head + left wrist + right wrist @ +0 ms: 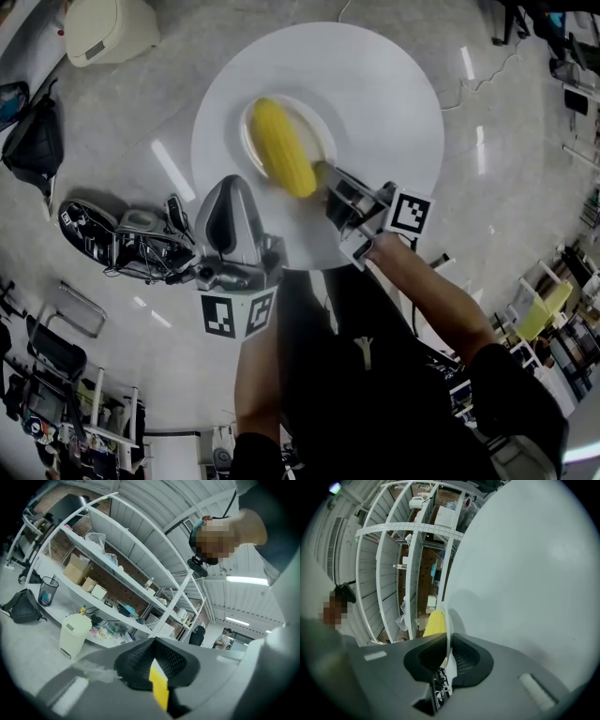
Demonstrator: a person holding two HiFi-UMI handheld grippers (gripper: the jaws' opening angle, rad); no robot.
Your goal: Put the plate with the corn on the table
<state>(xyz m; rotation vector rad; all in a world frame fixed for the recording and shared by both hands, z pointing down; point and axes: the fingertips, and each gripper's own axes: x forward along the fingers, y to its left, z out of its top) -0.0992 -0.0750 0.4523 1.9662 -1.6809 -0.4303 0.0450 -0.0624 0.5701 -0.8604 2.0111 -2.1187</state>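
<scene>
The round white worktop [375,84] fills the middle of the head view, bare apart from what is being carried over it. The plate [317,129] sits over the worktop's near-left part, well inside its edge. In the right gripper view its rim [449,634] runs edge-on just beside the worktop surface [525,573] and throws a soft shadow on it. Whether it already touches cannot be told.

The right claw [330,183] is clamped on the plate's near rim, one jaw above and one below. The left claw [228,192] hangs at the worktop's near-left edge with its jaws pressed together on nothing; a yellow strip shows at their seam, and what it is cannot be told.

The corn [281,145] lies lengthwise across the plate, its near end close to the right claw, and it shows yellow behind the rim [436,623] in the right gripper view.

The step in hand looks like the final lowering. To do it well, hold the plate level so the round cob does not roll. Let the far edge meet the worktop first, settle the whole base flat, and only then part the jaws and draw straight back along the rim line without dragging the plate.
</scene>
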